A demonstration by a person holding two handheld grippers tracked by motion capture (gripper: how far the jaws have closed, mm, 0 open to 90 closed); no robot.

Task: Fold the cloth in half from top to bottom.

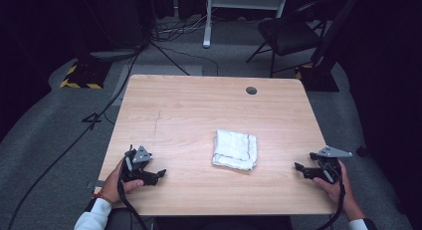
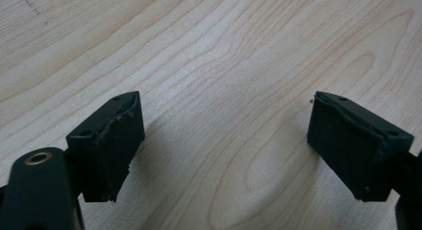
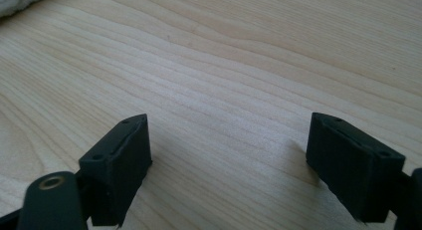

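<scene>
You are resting both grippers low on the table point(image 1: 199, 105), the left gripper point(image 1: 160, 174) and right gripper point(image 1: 298, 168) each with jaws spread wide and nothing between them. The folded cloth point(image 1: 235, 149) is lying between them, well apart from both, near the middle. You are probably best coming in low at its two near corners and pinching all layers together.

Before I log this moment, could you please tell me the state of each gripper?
Left gripper: open, holding nothing, over bare table.
Right gripper: open, holding nothing, apart from the cloth.
</scene>
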